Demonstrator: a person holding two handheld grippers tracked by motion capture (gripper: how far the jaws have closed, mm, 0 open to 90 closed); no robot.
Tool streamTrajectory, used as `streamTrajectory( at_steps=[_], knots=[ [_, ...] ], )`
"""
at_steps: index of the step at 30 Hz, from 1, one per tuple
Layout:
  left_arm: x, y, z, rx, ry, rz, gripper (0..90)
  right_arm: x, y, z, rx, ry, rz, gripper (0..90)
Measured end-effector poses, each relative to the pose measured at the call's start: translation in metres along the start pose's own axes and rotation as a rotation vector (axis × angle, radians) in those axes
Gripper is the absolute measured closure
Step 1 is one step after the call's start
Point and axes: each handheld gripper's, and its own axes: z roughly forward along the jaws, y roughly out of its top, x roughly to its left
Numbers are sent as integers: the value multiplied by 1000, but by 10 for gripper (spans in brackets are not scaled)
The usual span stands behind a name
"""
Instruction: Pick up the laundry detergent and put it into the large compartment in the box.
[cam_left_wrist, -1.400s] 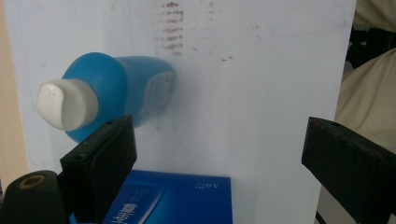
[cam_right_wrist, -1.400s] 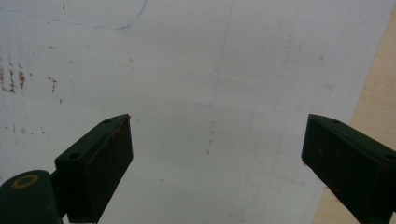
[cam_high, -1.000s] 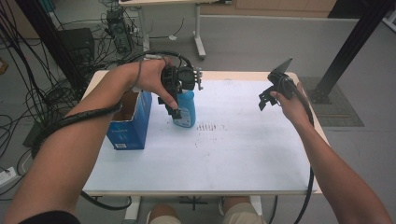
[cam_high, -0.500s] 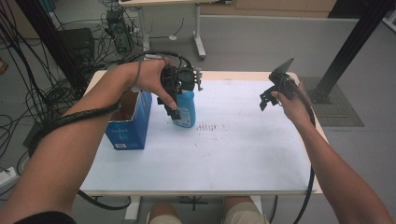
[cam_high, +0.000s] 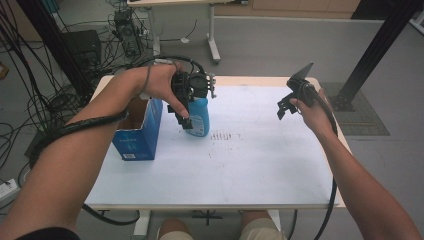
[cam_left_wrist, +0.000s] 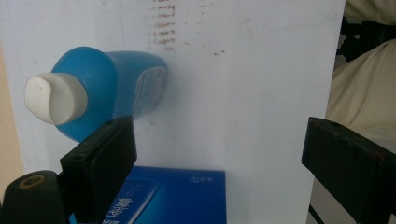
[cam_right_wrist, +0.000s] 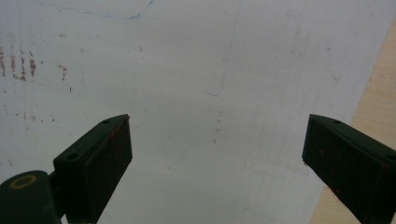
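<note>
A blue bottle with a white cap stands on the white-covered table, right beside an open blue cardboard box. My left gripper hovers over the bottle's top, pointing down, its jaws wide open. In the left gripper view the bottle sits outside the gap, just beyond the left jaw, and nothing is between the jaws of the left gripper. My right gripper is held above the table's far right part; in its own view the right gripper is open and holds nothing.
Brown smudge marks dot the white sheet near the bottle. The wooden table edge runs close to the right gripper. Cables and equipment crowd the floor at the left. A black post stands beyond the right corner.
</note>
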Motion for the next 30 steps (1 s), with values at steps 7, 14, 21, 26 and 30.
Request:
streamTrajectory(
  at_steps=[7,14,21,26,30],
  knots=[
    [1,2,0,2,-1,10,106,-1,3,2,23,5,4,83],
    [6,3,-1,7,4,19,107,0,2,1,26,4,3,83],
    [15,6,-6,10,19,33,106,2,1,-2,28,0,5,83],
    [25,8,-12,6,41,46,101,7,1,-5,34,-6,-6,83],
    [33,11,-15,13,45,58,100,8,0,-5,28,-13,-8,81]
  ],
)
